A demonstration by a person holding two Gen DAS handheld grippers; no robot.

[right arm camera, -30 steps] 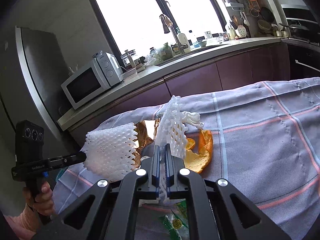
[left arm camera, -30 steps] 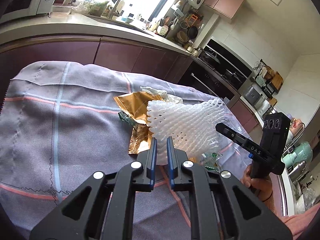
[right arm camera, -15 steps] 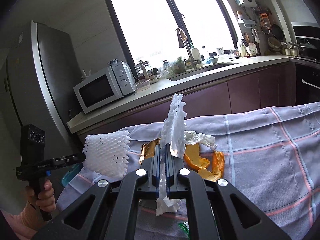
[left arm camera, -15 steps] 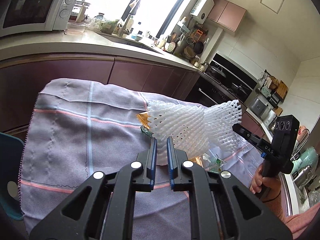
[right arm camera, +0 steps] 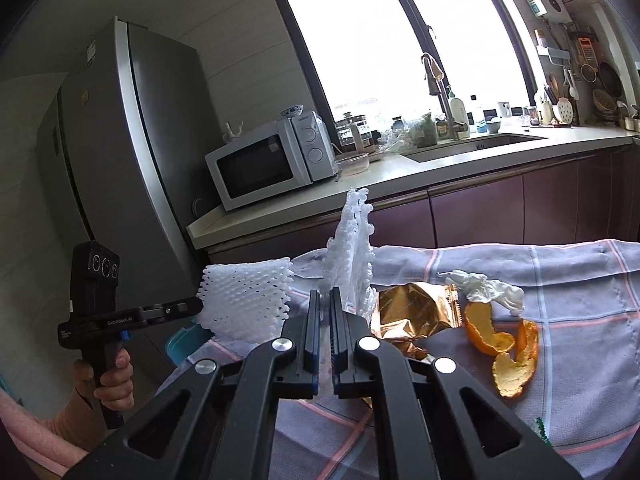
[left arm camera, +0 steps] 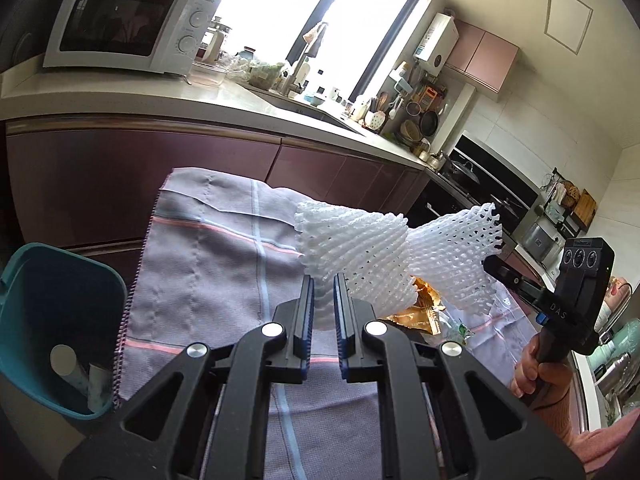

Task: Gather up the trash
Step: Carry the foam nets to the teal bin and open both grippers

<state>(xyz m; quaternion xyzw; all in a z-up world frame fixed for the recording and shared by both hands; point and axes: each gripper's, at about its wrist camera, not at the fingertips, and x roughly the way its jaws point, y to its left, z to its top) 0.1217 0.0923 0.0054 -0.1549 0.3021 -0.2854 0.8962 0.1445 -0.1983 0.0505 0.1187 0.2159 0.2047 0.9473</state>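
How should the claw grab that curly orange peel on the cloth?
Judging from its shape, take the orange peel by one of its curled-up edges, coming down from above. Those raised rims stand off the cloth, so a finger could slip on each side; the flatter parts give little to pinch.

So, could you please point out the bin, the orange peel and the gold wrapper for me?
bin (left arm camera: 60, 280): left wrist view, on its teal inner wall.
orange peel (right arm camera: 486, 330): right wrist view, on the larger curled piece.
gold wrapper (right arm camera: 412, 308): right wrist view, on its crinkled middle.
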